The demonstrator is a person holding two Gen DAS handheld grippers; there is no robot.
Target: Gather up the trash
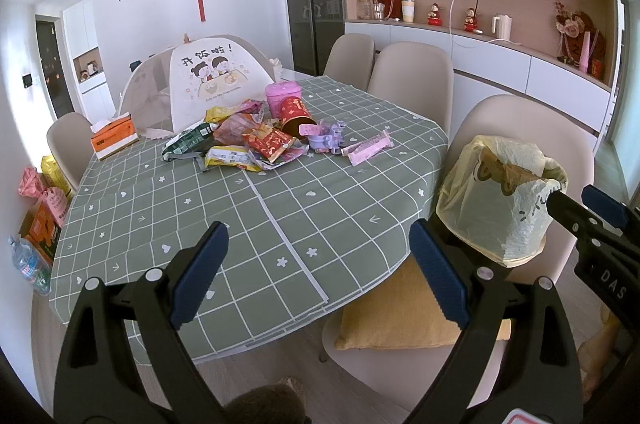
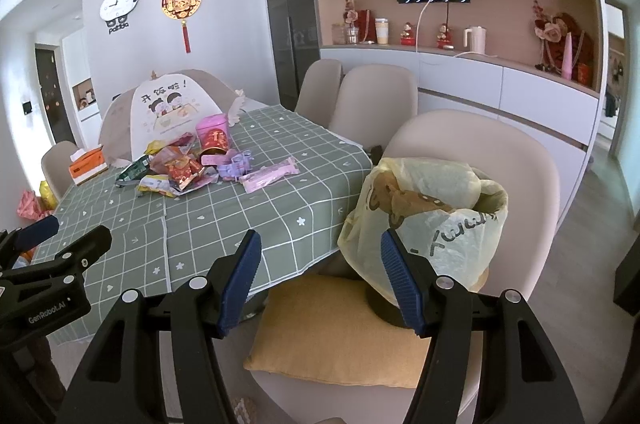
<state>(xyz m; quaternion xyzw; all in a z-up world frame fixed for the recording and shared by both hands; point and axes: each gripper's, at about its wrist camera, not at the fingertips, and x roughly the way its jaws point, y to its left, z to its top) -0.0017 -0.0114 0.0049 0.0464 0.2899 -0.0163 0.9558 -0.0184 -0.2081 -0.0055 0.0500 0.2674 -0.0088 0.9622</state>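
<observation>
Well beyond both open jaws, wrapper pile point(image 1: 248, 140), bin point(image 2: 432, 224) nearer.

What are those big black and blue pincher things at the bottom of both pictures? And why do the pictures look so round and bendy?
Those pinchers are grabbing tools. A person holds one in each hand, and each tool carries a small camera with a very wide lens, which bends the picture. One picture looks out along the left tool, the other along the right tool. Both tools are open and hold nothing.

Ahead is a table with a green checked tablecloth. On it lie a pile of crumpled snack wrappers, a tipped-over red tin, a pink jar, an orange tissue box and a folding food cover.

On the nearest chair stands a trash bin lined with a yellowish bag, beside a yellow cushion. The trash probably goes in there.
</observation>
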